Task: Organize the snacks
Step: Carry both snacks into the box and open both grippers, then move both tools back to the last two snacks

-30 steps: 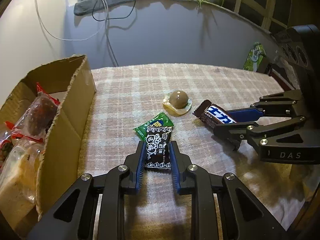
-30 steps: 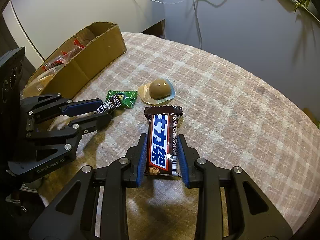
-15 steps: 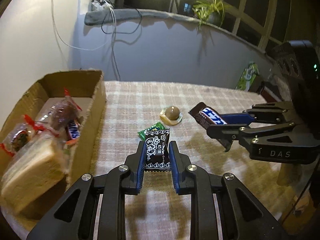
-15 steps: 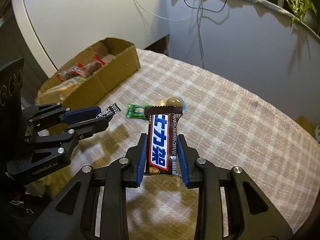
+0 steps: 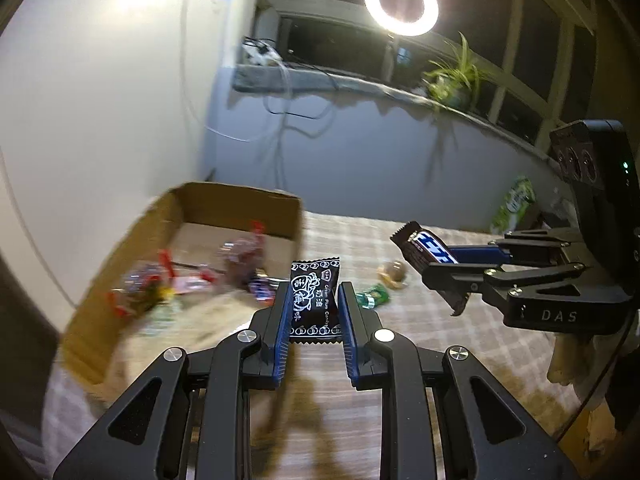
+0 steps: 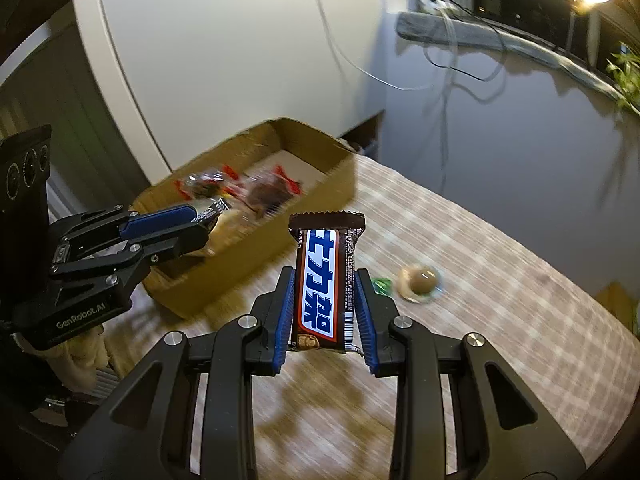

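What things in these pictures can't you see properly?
- Snacks in the cardboard box: smeared by motion blur in both views, so the kinds are unreadable.
- Green candy: mostly hidden behind the right gripper in the right wrist view.
- Black candy packet: only its tip shows past the left gripper there.
- Chocolate bar: its far end is covered by fingers in the left wrist view.
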Action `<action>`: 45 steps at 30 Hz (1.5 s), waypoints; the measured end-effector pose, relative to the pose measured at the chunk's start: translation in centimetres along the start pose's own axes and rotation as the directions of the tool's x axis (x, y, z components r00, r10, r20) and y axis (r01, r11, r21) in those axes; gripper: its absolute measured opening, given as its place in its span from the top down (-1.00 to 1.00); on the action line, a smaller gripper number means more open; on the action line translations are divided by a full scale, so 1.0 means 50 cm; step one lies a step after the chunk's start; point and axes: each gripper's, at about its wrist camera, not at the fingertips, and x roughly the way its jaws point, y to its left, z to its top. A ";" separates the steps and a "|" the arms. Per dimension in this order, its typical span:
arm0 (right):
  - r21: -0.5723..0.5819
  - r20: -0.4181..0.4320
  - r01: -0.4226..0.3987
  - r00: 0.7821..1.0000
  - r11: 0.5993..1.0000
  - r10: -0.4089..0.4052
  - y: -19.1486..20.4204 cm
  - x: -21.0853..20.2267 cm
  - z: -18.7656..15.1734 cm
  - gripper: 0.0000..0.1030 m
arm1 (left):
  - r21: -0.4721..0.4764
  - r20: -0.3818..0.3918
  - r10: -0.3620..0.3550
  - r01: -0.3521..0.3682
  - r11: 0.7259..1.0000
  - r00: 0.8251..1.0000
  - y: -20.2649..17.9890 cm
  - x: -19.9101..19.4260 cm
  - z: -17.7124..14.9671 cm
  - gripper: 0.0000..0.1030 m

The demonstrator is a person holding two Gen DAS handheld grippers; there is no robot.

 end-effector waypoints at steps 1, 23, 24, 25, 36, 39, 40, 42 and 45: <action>-0.008 0.001 -0.009 1.000 1.000 0.009 0.010 0.005 0.006 0.41 | -0.008 0.004 0.008 -0.008 1.000 1.000 0.011 -0.005 0.000 0.59; -0.106 -0.061 -0.106 0.993 0.989 0.100 0.158 0.154 0.107 0.41 | -0.135 0.032 0.121 -0.116 0.984 0.992 0.165 -0.047 -0.016 0.59; -0.106 -0.063 -0.105 0.993 0.989 0.099 0.159 0.158 0.109 0.41 | -0.135 0.030 0.121 -0.116 0.984 0.992 0.166 -0.046 -0.016 0.59; -0.106 -0.067 -0.105 0.993 0.989 0.098 0.159 0.163 0.111 0.41 | -0.136 0.029 0.122 -0.117 0.984 0.992 0.168 -0.046 -0.016 0.59; -0.097 -0.068 -0.104 0.993 0.990 0.097 0.158 0.175 0.126 0.18 | -0.153 0.027 0.133 -0.128 0.980 0.991 0.170 -0.043 -0.012 0.49; -0.089 -0.039 -0.084 0.996 0.992 0.081 0.152 0.165 0.127 -0.22 | -0.154 0.027 0.138 -0.132 0.979 0.990 0.172 -0.044 -0.012 0.38; -0.087 -0.033 -0.081 0.996 0.993 0.079 0.149 0.161 0.128 -0.24 | -0.155 0.028 0.140 -0.134 0.979 0.990 0.173 -0.045 -0.012 0.38; -0.075 -0.025 -0.078 0.997 0.994 0.077 0.140 0.155 0.129 -0.27 | -0.157 0.028 0.142 -0.136 0.978 0.989 0.175 -0.044 -0.012 0.38; -0.058 -0.017 -0.068 0.998 0.996 0.067 0.125 0.146 0.127 -0.38 | -0.155 0.029 0.138 -0.132 0.979 0.990 0.172 -0.045 -0.013 0.38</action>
